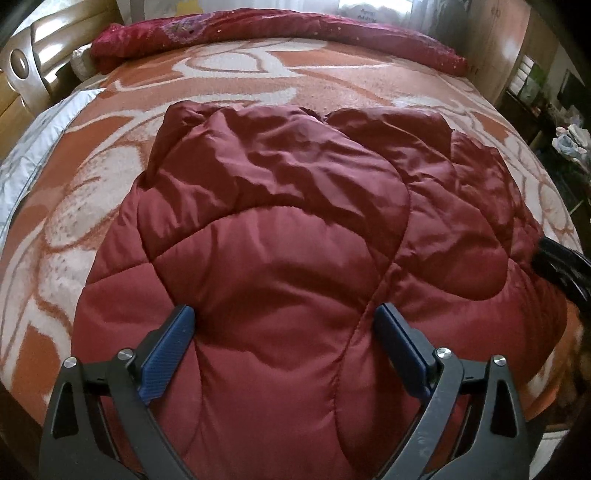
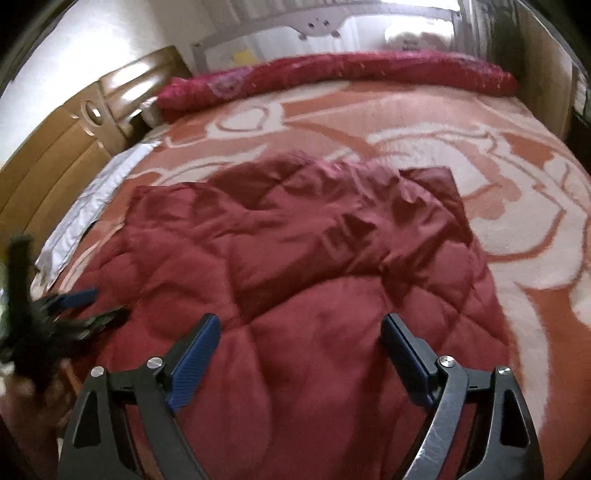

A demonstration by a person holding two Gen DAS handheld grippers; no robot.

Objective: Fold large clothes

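Covering the bed (image 1: 258,81), a patterned blanket holds the jacket (image 1: 280,236); both grippers' jaws gape, empty.

A home bedroom is shown: a bed (image 1: 258,81) covered by an orange-and-cream patterned blanket (image 2: 424,122), a wooden headboard (image 1: 44,55) at 10 o'clock, and a curtained window (image 1: 373,11) at 12 o'clock.

A bed (image 1: 258,85) with an orange-and-cream patterned blanket fills the frame. A glossy wooden headboard (image 1: 40,59) stands upper left; a bright curtained window (image 1: 373,11) glows at top.
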